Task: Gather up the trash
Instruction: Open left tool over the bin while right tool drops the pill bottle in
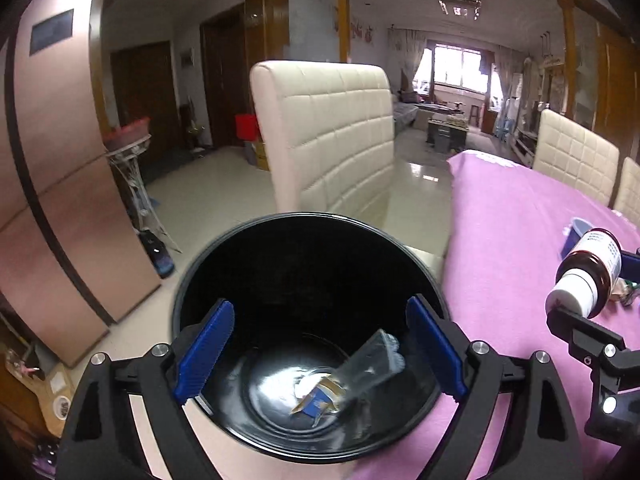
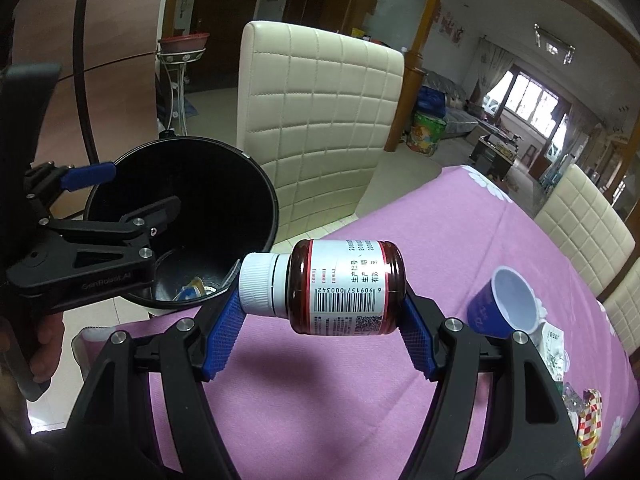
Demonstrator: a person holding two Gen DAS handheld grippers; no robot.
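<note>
Left gripper (image 1: 320,344) hung over the black bin (image 1: 308,320), jaws spread wide, nothing between the ribbed blue pads (image 1: 206,354). The bin was round, glossy plastic and smooth-walled, standing on the pale tiled floor off the table's left edge. At its bottom lay a clear crinkled wrapper (image 1: 370,364) and a torn blue-and-gold foil scrap (image 1: 320,398), both loose.

Right gripper (image 2: 320,304) was clamped on the pill bottle (image 2: 344,288), which lay sideways between the pads: one pad against the ribbed white cap (image 2: 258,284), the other against the base. The bottle was dark amber, a round-shouldered cylinder, with a white label showing a barcode and a QR code. I held it above the purple cloth (image 2: 360,400) near the table's left edge, cap toward the bin, not yet over the rim.

On the cloth toward the right edge: a blue paper cup (image 2: 504,304) on its side, a white sachet (image 2: 554,344), and a red-checked wrapper (image 2: 590,428). A cream quilted chair (image 2: 316,120) stood directly behind the bin. More cream chairs (image 2: 584,224) lined the far edge.
</note>
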